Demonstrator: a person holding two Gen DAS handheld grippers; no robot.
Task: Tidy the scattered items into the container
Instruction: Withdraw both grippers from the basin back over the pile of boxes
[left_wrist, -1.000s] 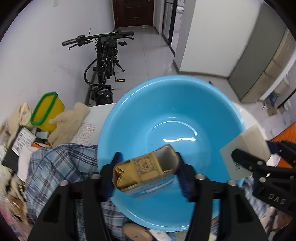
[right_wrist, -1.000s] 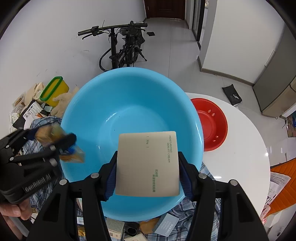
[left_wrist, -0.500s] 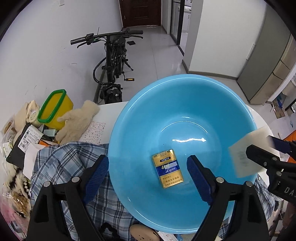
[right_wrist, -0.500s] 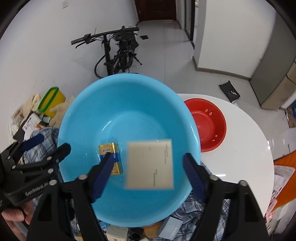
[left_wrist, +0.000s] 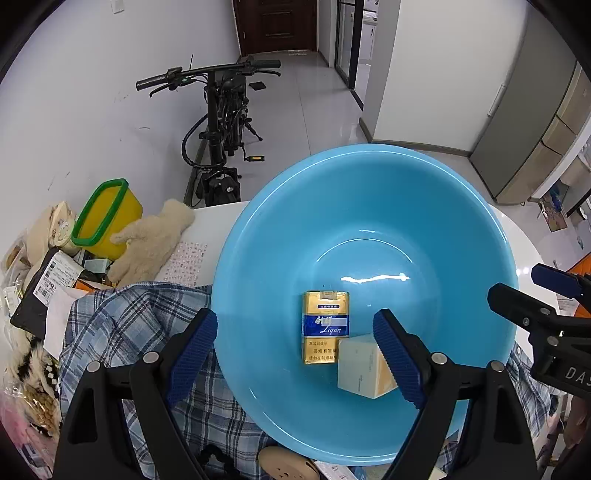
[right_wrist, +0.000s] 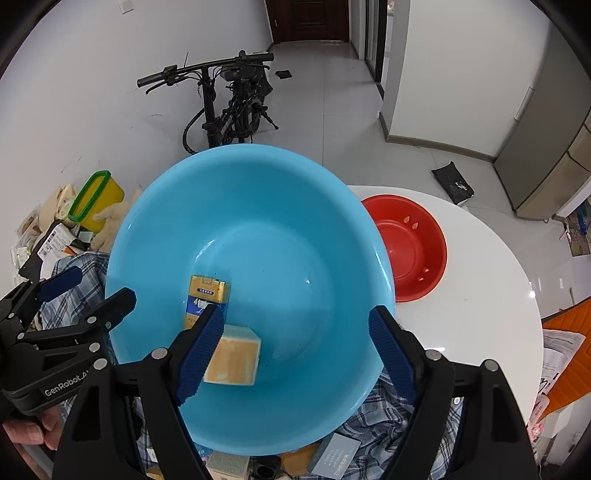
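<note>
Here my left tool (left_wrist: 295, 354) hung wide, nothing between its blue pads (left_wrist: 192, 354), over the near side of the blue basin (left_wrist: 258, 258). My right tool (right_wrist: 295, 347) was wide too; its jaws had just been opening, and nothing sat between them. In the left wrist view the right tool (left_wrist: 532, 291) showed at the basin's right edge; in the right wrist view the left tool (right_wrist: 88, 291) showed at its left edge, with a hand (right_wrist: 26, 435) gripping its handle.

Both task items lay on the basin floor. The gold and blue cigarette pack (left_wrist: 325, 326) lay flat, face up. The small cream box (left_wrist: 364, 367) sat just beside the pack's lower right corner, tipped so that an orange-tan face (right_wrist: 231, 358) turned toward the right camera; I could not tell whether the two touched.

The basin stood on a white bench (right_wrist: 480, 295), partly over a blue plaid shirt (left_wrist: 122, 325). A red bowl (right_wrist: 410, 247) sat on the bench just right of the basin. To the left lay a fuzzy cream glove (left_wrist: 151, 240), a yellow tub with a green rim (left_wrist: 105, 218), a sheet of small stickers (left_wrist: 184, 258) and a heap of packets (left_wrist: 48, 273). More small boxes (right_wrist: 334, 454) lay at the basin's near edge. A black bicycle (left_wrist: 218, 140) leaned at the wall beyond.
</note>
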